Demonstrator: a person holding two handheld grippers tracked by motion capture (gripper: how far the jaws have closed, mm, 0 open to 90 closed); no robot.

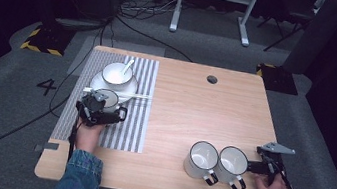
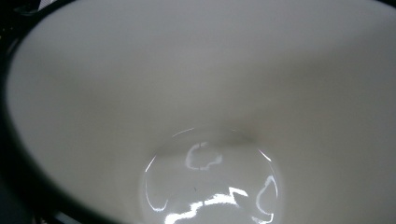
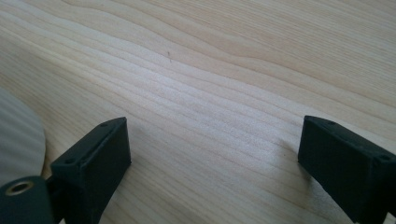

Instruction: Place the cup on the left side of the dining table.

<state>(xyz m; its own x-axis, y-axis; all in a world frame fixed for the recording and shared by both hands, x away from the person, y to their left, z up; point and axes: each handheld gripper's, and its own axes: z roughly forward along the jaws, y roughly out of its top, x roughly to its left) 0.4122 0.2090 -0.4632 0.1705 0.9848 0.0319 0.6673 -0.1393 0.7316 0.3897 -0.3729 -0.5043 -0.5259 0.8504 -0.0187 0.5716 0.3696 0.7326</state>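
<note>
A white mug [image 1: 109,100] with a dark rim is over the striped placemat [image 1: 132,129], just in front of the plate. My left gripper [image 1: 95,110] is shut on it from the near side. The left gripper view looks straight into the mug's glossy white inside [image 2: 210,116]; its jaws are hidden. Two more white mugs [image 1: 202,159] [image 1: 233,163] stand side by side at the front right, handles toward me. My right gripper [image 1: 253,166] is just right of them, low over the wood. It is open [image 3: 212,140] with bare tabletop between its fingers [image 3: 93,163].
A white bowl [image 1: 118,73] with a spoon [image 1: 127,65] sits on a plate [image 1: 129,91] at the back of the placemat. Chopsticks [image 1: 140,96] lie across the plate's front. A round cable hole [image 1: 212,79] is at the table's back. The right table edge is close to my right hand.
</note>
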